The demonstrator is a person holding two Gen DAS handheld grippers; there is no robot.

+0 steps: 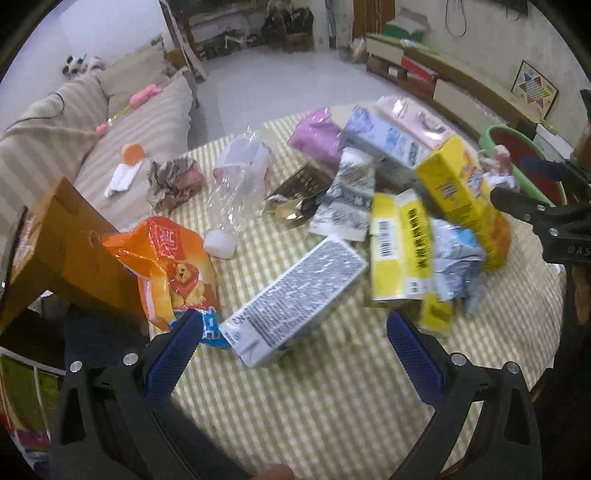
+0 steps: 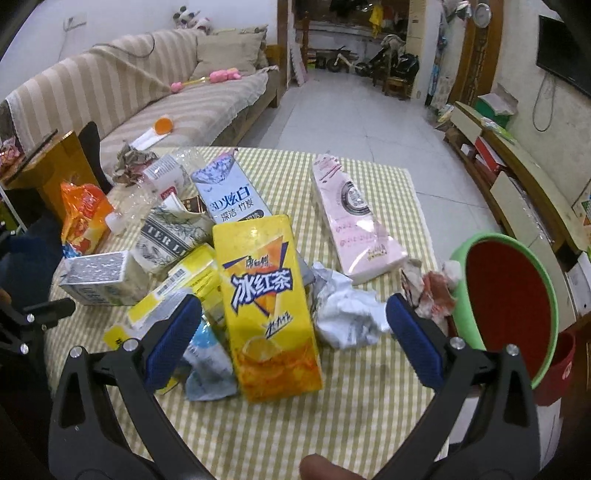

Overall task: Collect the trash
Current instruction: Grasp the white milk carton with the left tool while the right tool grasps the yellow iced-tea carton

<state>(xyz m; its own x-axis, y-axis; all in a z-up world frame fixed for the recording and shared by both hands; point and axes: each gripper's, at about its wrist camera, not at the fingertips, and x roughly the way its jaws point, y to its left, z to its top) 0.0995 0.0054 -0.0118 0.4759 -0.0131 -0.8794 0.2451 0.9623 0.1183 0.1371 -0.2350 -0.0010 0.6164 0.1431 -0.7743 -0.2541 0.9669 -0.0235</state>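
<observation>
Our left gripper gapes over a grey carton; our right gripper, equally wide, frames the tea carton; only its view shows the bin interior fully.

Striped sofa, wall clock

A home living room, beige striped fabric sofa with cushions far left, small table under a yellow-green checked cloth near, long low wooden cabinet along the right wall, pale tiled floor, round wall clock far right
</observation>
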